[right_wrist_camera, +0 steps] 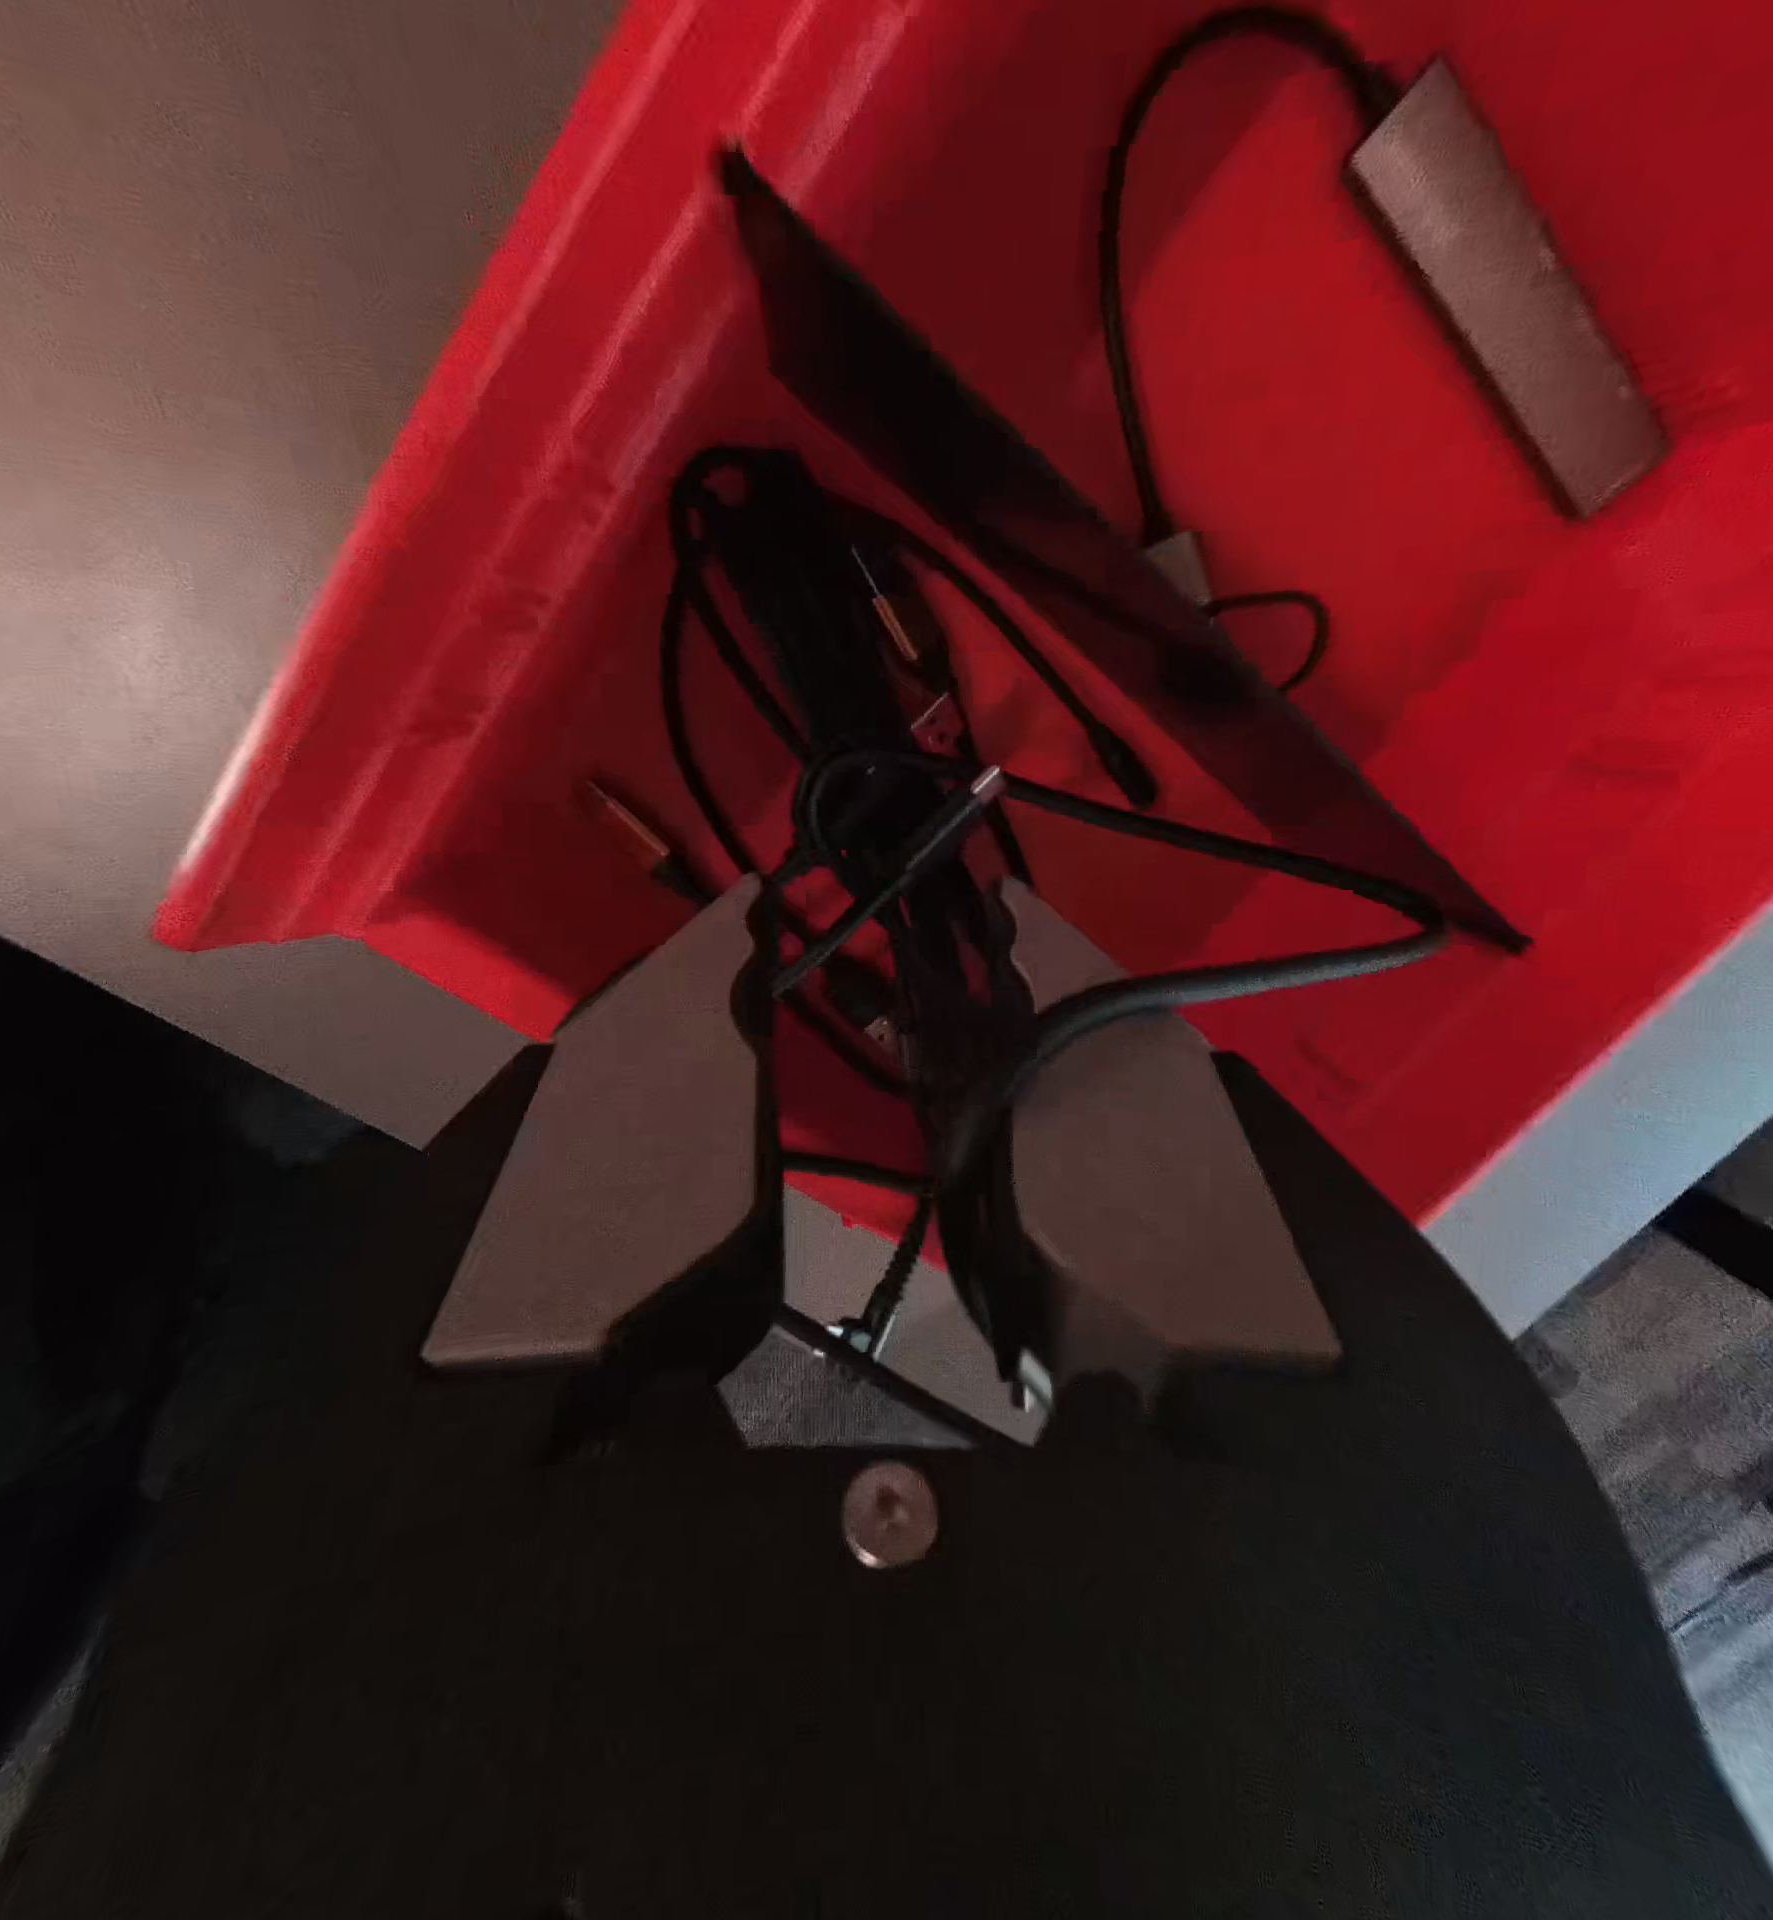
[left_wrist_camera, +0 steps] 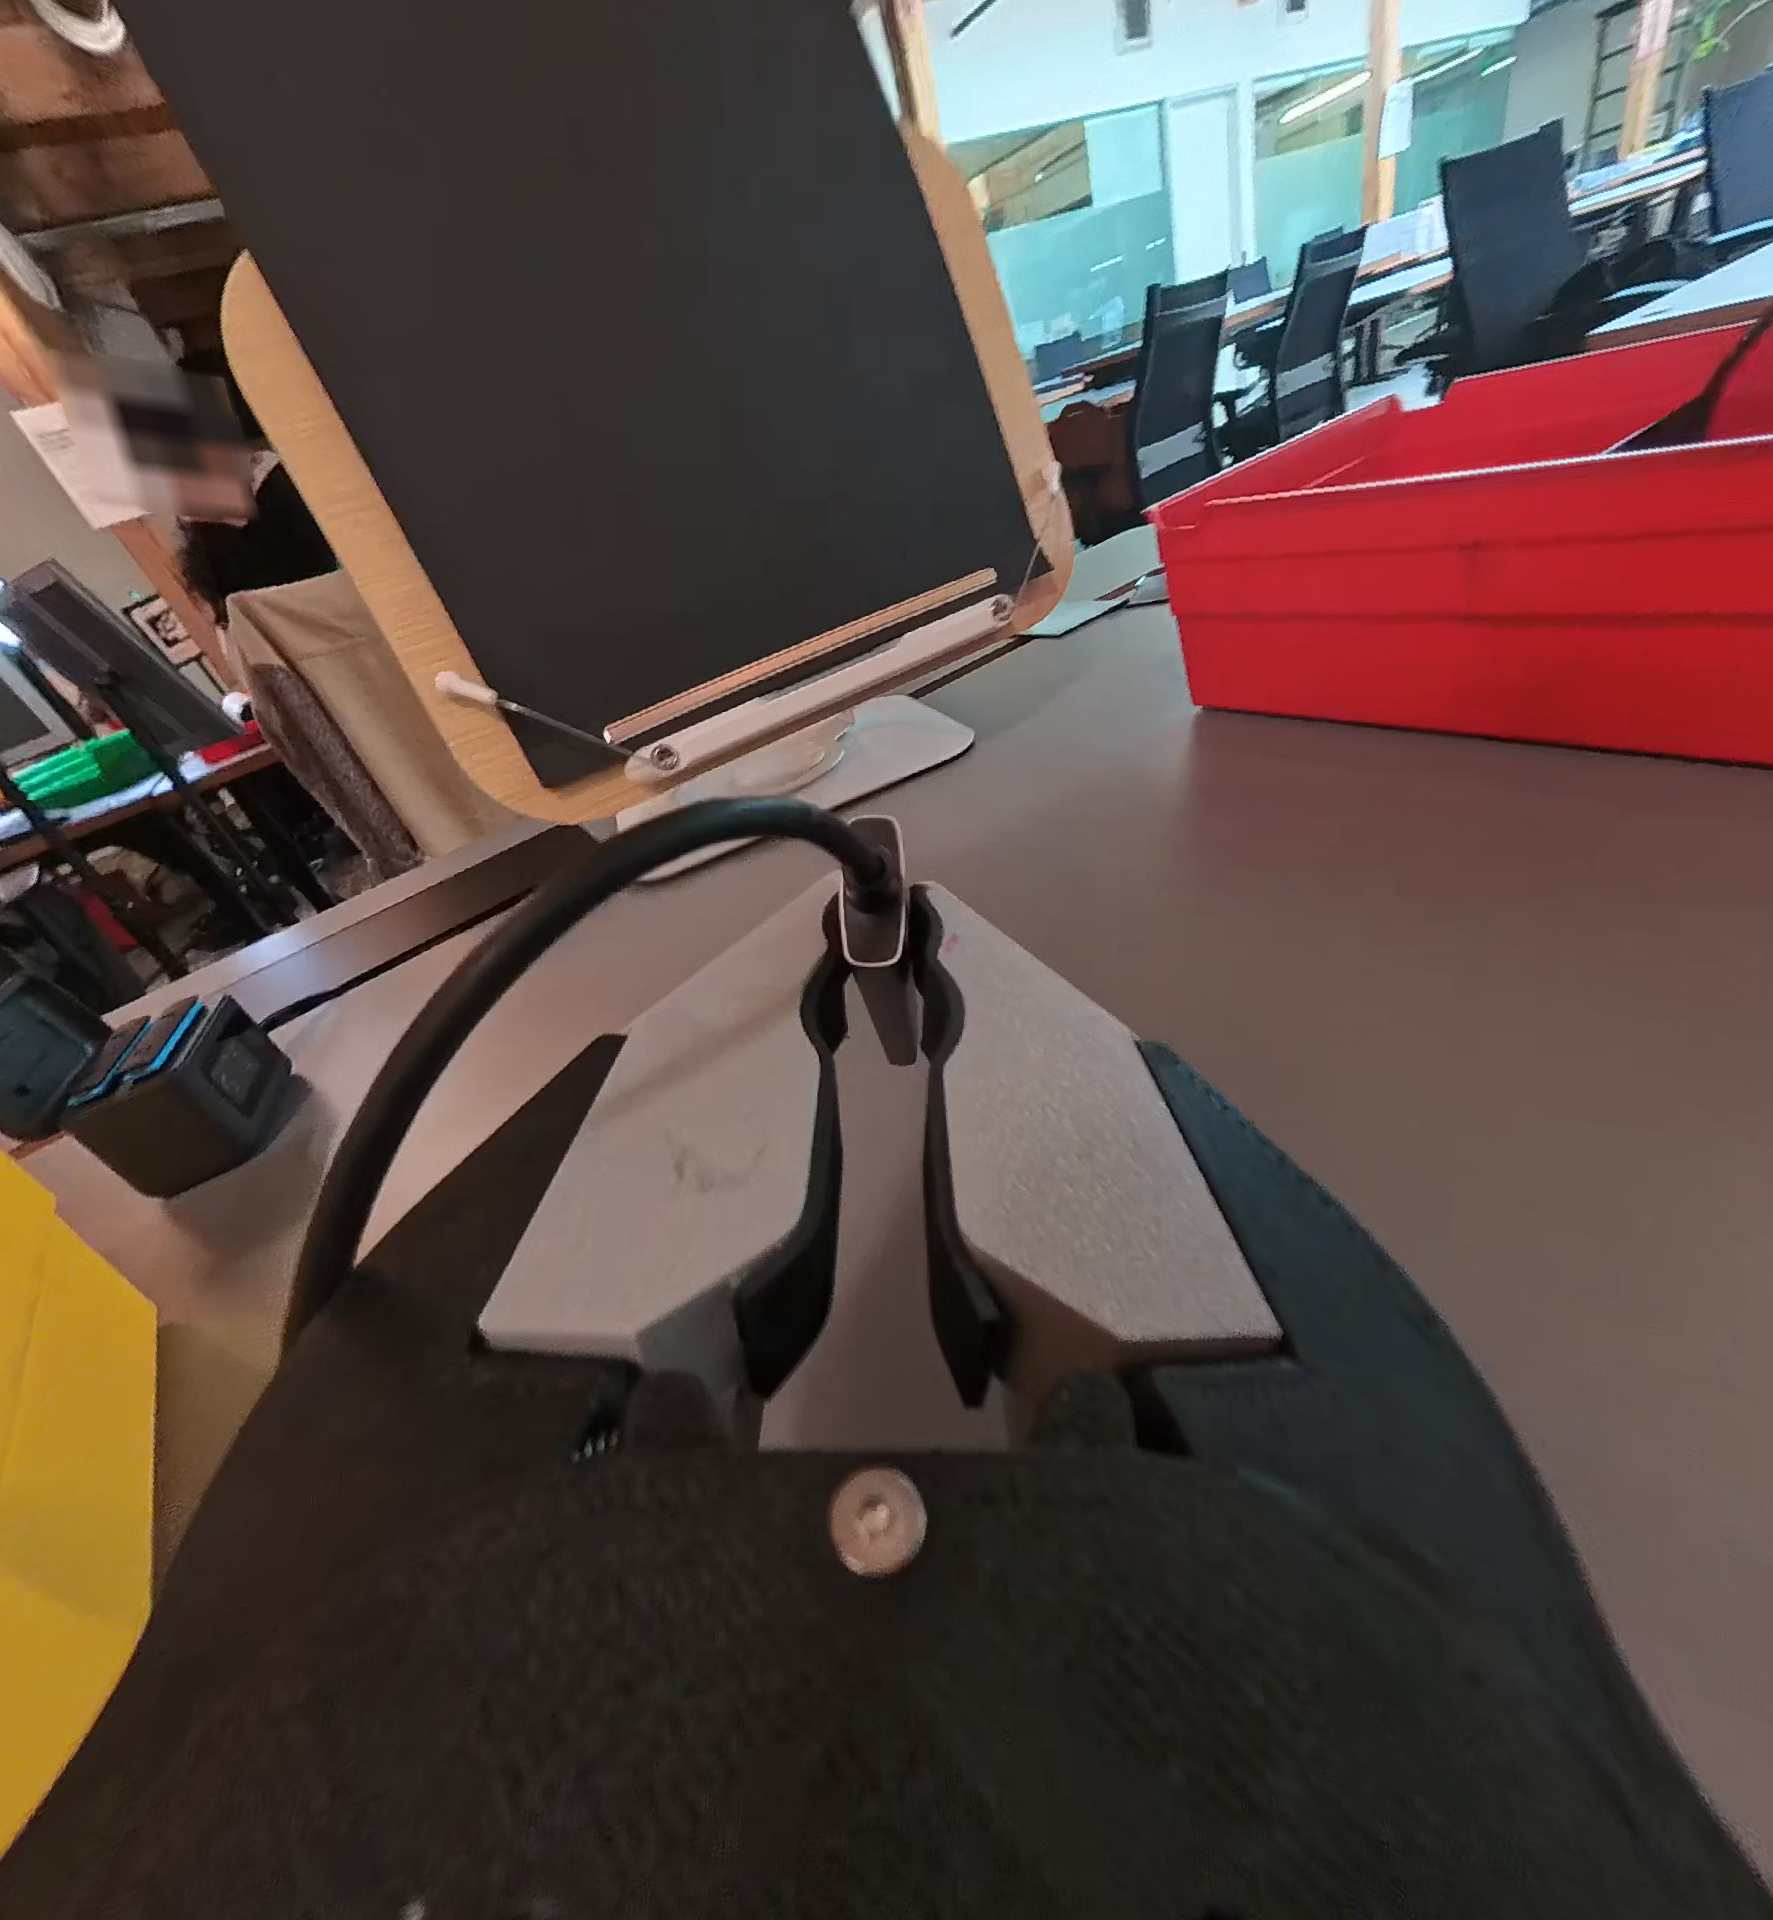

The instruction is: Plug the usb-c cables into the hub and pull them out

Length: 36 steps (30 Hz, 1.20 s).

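Left wrist view, left edge: yellow bin [left_wrist_camera: 20,1403] in the foreground, dark chargers with blue trim [left_wrist_camera: 149,1091] behind it on the brown table [left_wrist_camera: 1381,1039]. Centre: left gripper [left_wrist_camera: 877,940] pinched narrow on a grey metal hub [left_wrist_camera: 874,935] held at the fingertips, end-on to the camera; its black cable [left_wrist_camera: 508,997] arches up and left, then drops behind the gripper body. Beyond it a wood-framed dark board on a white stand [left_wrist_camera: 591,364]. Right: red trays [left_wrist_camera: 1505,613], nested, on the table, with office chairs [left_wrist_camera: 1183,384] far behind.

Right wrist view, blurred, looking down into a red tray [right_wrist_camera: 1640,779]. Right gripper [right_wrist_camera: 887,894] over a tangle of black usb-c cables [right_wrist_camera: 840,810] that passes between its fingers; fingers stand moderately apart, grip on any cable cannot be told. A black divider [right_wrist_camera: 965,436] runs diagonally across the tray. Right of it a second grey hub [right_wrist_camera: 1505,291] lies flat on the tray floor, its own cable [right_wrist_camera: 1131,281] looping back toward the divider
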Available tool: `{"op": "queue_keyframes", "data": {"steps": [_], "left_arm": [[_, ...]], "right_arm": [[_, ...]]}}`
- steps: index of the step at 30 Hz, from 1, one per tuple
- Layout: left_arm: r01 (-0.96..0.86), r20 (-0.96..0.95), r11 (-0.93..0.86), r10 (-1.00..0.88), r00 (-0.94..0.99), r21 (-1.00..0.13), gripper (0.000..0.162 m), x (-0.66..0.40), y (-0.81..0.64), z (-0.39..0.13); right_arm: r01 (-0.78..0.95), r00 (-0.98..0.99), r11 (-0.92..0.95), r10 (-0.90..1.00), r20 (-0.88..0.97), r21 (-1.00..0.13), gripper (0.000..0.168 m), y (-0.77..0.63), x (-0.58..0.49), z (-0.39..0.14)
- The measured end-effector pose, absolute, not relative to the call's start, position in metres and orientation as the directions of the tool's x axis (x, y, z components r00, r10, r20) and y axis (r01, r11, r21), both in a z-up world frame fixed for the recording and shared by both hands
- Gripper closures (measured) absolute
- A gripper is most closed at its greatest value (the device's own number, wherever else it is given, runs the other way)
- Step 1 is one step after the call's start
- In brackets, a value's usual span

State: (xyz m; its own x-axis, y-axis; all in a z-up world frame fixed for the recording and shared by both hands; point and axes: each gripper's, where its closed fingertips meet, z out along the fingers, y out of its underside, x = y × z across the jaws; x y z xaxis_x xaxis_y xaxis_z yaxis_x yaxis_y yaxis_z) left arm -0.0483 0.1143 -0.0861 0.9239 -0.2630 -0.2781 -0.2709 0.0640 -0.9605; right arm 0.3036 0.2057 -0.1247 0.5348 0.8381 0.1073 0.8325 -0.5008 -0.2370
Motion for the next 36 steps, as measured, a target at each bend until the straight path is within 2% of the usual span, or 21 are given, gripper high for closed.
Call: {"op": "queue_keyframes", "data": {"steps": [2, 3, 9, 12, 14, 16, 19, 21, 22, 23, 25, 28, 30, 31, 36], "left_arm": [[-0.288, -0.304, 0.097, -0.290, 0.908, -0.953, 0.155, -0.040, 0.112, -0.083], [-0.295, -0.314, 0.110, -0.308, 0.898, -0.949, 0.155, -0.035, 0.110, -0.083], [-0.279, -0.355, 0.226, -0.458, 0.815, -0.933, 0.154, -0.002, 0.093, -0.075], [-0.219, -0.335, 0.268, -0.545, 0.768, -0.938, 0.155, 0.012, 0.082, -0.069], [-0.155, -0.316, 0.300, -0.622, 0.717, -0.941, 0.154, 0.023, 0.071, -0.064], [-0.036, -0.246, 0.296, -0.715, 0.655, -0.954, 0.154, 0.031, 0.058, -0.056], [0.051, -0.191, 0.272, -0.787, 0.587, -0.961, 0.154, 0.036, 0.047, -0.052], [0.097, -0.159, 0.247, -0.831, 0.533, -0.964, 0.154, 0.040, 0.041, -0.050], [0.114, -0.147, 0.236, -0.849, 0.508, -0.965, 0.154, 0.042, 0.038, -0.050], [0.131, -0.130, 0.217, -0.868, 0.479, -0.967, 0.154, 0.045, 0.035, -0.050], [0.150, -0.102, 0.188, -0.885, 0.453, -0.971, 0.154, 0.046, 0.033, -0.050], [0.200, -0.010, 0.122, -0.875, 0.484, -0.972, 0.149, 0.040, 0.043, -0.048], [0.215, 0.055, 0.068, -0.853, 0.519, -0.974, 0.137, 0.035, 0.053, -0.052], [0.208, 0.067, 0.054, -0.843, 0.534, -0.977, 0.136, 0.034, 0.057, -0.054], [0.178, 0.026, 0.072, -0.869, 0.495, -0.981, 0.146, 0.043, 0.048, -0.056]], "right_arm": [[0.828, 0.521, -0.469, 0.846, 0.112, -0.308, 0.115, 0.204, 0.296, -0.100], [0.826, 0.518, -0.458, 0.847, 0.122, -0.329, 0.112, 0.203, 0.295, -0.089], [0.804, 0.491, -0.358, 0.851, 0.189, -0.475, 0.111, 0.188, 0.278, -0.027], [0.765, 0.323, -0.191, 0.940, 0.109, -0.615, 0.113, 0.147, 0.220, -0.008], [0.736, 0.142, -0.070, 0.989, 0.052, -0.673, 0.118, 0.105, 0.172, -0.012], [0.732, 0.010, 0.006, 1.000, 0.020, -0.681, 0.117, 0.071, 0.134, -0.032], [0.712, -0.089, 0.100, 0.995, 0.053, -0.695, 0.115, 0.051, 0.086, -0.066], [0.720, -0.085, 0.130, 0.991, 0.099, -0.681, 0.107, 0.056, 0.064, -0.090], [0.716, -0.109, 0.137, 0.990, 0.083, -0.684, 0.108, 0.052, 0.054, -0.100], [0.704, -0.143, 0.138, 0.988, 0.052, -0.697, 0.117, 0.045, 0.046, -0.106], [0.695, -0.194, 0.150, 0.981, 0.018, -0.703, 0.159, 0.037, 0.038, -0.115], [0.683, -0.181, 0.158, 0.982, 0.045, -0.713, 0.162, 0.041, 0.037, -0.111], [0.684, -0.101, 0.145, 0.989, 0.103, -0.715, 0.162, 0.058, 0.043, -0.099], [0.668, -0.064, 0.141, 0.989, 0.132, -0.731, 0.162, 0.066, 0.047, -0.088], [0.608, 0.154, 0.127, 0.949, 0.274, -0.783, 0.163, 0.114, 0.091, -0.015]]}}
